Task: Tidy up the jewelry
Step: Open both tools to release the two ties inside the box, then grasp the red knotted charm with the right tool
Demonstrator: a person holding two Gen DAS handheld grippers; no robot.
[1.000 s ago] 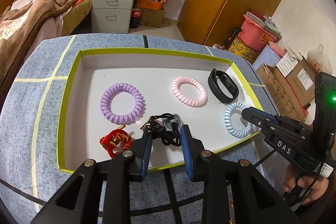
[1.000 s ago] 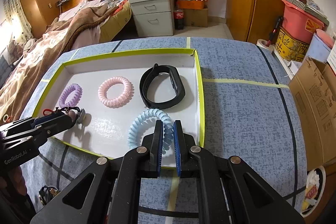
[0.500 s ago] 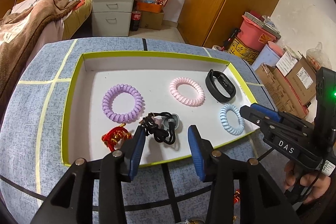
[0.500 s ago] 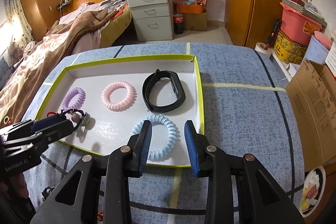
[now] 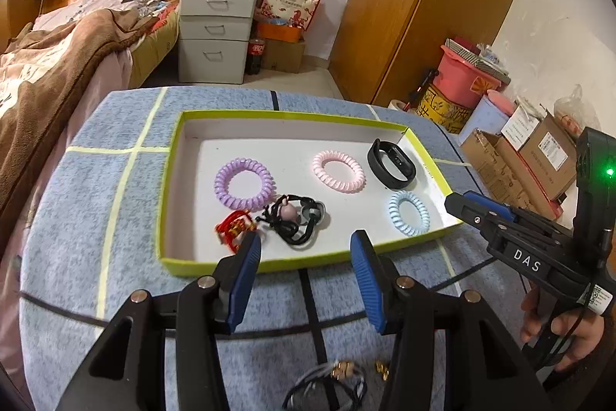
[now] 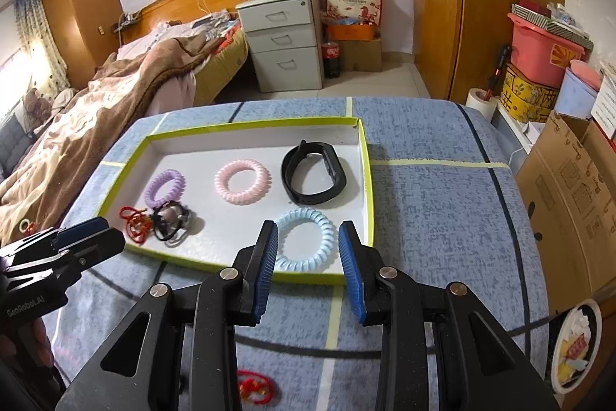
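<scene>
Left wrist view shows your left tool (image 5: 305,253) spread wide, empty, just short of the tray (image 5: 265,264), where the black hair tie (image 5: 294,218) lies. Your right tool (image 6: 308,249) gapes wide over the blue coil tie (image 6: 304,240), not touching it.

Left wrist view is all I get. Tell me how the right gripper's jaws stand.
Observer: The right gripper is open and holds nothing; the blue coil lies in the tray just beyond its fingers.
Operator: Report anything loose under that gripper.
Observer: A red knotted charm lies on the blue cloth, outside the tray, below the gripper's body.
</scene>
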